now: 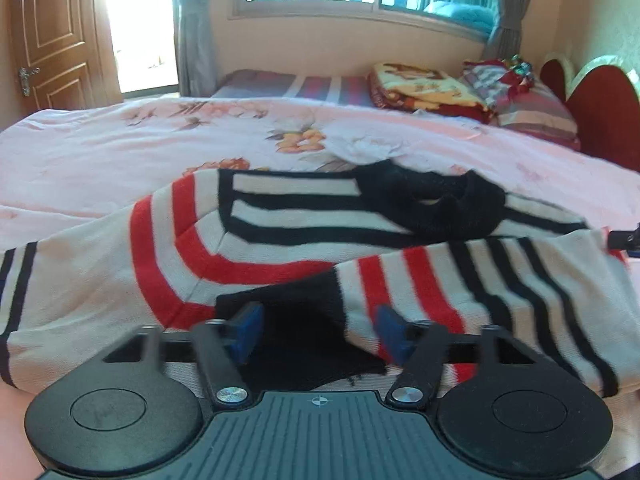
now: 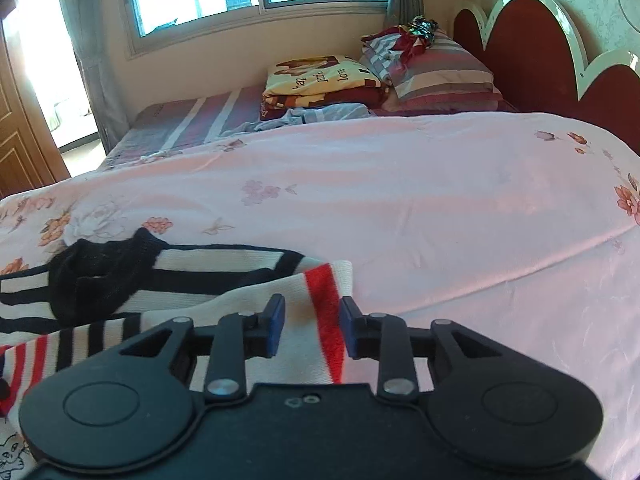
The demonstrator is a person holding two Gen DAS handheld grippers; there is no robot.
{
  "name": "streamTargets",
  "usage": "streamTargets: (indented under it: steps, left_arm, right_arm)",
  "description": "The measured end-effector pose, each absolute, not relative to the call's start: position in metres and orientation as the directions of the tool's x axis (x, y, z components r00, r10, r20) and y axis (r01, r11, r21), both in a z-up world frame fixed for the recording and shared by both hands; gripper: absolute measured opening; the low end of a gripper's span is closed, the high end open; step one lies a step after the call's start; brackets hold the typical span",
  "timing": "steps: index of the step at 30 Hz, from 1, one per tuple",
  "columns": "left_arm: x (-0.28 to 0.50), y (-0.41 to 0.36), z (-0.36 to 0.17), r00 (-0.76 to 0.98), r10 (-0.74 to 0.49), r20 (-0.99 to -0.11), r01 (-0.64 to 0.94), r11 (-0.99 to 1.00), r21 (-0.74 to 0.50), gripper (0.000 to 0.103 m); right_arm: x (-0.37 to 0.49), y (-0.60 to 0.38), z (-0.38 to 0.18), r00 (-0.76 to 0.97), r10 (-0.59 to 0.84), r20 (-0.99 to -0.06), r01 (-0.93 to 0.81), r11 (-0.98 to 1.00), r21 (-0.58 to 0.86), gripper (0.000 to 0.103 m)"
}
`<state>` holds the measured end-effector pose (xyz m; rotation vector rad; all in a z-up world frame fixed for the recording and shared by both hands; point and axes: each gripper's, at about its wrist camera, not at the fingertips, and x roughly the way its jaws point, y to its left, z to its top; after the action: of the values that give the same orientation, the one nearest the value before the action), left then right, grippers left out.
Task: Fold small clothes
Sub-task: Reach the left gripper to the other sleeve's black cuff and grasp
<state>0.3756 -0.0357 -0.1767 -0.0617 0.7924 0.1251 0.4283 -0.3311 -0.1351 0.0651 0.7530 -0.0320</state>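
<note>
Two grippers, jaws spread: left gripper (image 1: 318, 334) over the black cuff, right gripper (image 2: 312, 330) straddling a red-striped edge. One knit striped sweater (image 1: 280, 240) lay rumpled at 12 o'clock on the pink floral quilt (image 2: 440, 200); two striped pillows (image 2: 440, 68) beyond.

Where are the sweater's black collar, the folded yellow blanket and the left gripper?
black collar (image 1: 436, 204): left wrist view, on the dark neckline knit.
folded yellow blanket (image 2: 320, 76): right wrist view, on its top printed face.
left gripper (image 1: 320, 330): left wrist view, midway between the blue fingertips.
</note>
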Motion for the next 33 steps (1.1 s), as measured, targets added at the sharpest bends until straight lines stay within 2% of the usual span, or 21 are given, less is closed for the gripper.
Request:
streamTargets:
  steps: [1,3,7,9,11,12,15,19,24,29,33]
  left_arm:
    - [0.375,-0.035,-0.181,0.694,0.089,-0.714,-0.132,0.991,-0.005,0.078]
    - [0.373,-0.031,-0.182,0.699,0.080,-0.710,-0.128,0.992,-0.014,0.080]
    - [0.373,-0.024,-0.178,0.677,0.068,-0.733,-0.143,0.989,-0.041,0.080]
    - [0.374,-0.027,-0.179,0.676,0.074,-0.733,-0.135,0.991,-0.025,0.081]
    - [0.376,-0.028,-0.182,0.671,0.092,-0.735,-0.147,0.989,-0.011,0.089]
    - [0.377,-0.026,-0.183,0.667,0.092,-0.739,-0.159,0.987,-0.021,0.090]
    - [0.374,-0.021,-0.179,0.663,0.074,-0.745,-0.172,0.984,-0.056,0.090]
    - [0.355,-0.006,-0.168,0.669,0.088,-0.738,-0.210,0.975,-0.074,0.090]
    - [0.329,0.037,-0.159,0.664,0.146,-0.733,-0.272,0.961,-0.055,0.090]
    - [0.298,0.118,-0.162,0.639,0.183,-0.747,-0.441,0.883,-0.162,0.090]
    - [0.263,0.189,-0.174,0.620,0.175,-0.765,-0.579,0.760,-0.295,0.090]
  right_arm:
    - [0.429,-0.327,-0.139,0.720,-0.013,-0.693,0.046,0.999,0.028,0.037]
    - [0.435,-0.327,-0.154,0.683,-0.045,-0.729,0.053,0.999,-0.012,0.032]
    - [0.433,-0.326,-0.143,0.692,-0.051,-0.720,0.065,0.998,-0.008,0.029]
    - [0.426,-0.324,-0.131,0.721,-0.029,-0.693,0.048,0.999,0.008,0.032]
    - [0.421,-0.318,-0.125,0.728,-0.022,-0.685,0.028,1.000,-0.002,0.033]
    - [0.419,-0.317,-0.122,0.724,-0.003,-0.689,0.021,1.000,0.017,0.033]
    - [0.409,-0.309,-0.112,0.729,0.062,-0.682,-0.022,0.998,0.067,0.036]
    - [0.395,-0.284,-0.105,0.735,0.127,-0.667,-0.094,0.992,0.085,0.052]
    - [0.384,-0.238,-0.115,0.704,0.190,-0.684,-0.160,0.981,0.109,0.052]
    - [0.369,-0.188,-0.125,0.681,0.235,-0.693,-0.209,0.970,0.124,0.050]
    - [0.363,-0.147,-0.134,0.655,0.253,-0.712,-0.237,0.963,0.124,0.050]
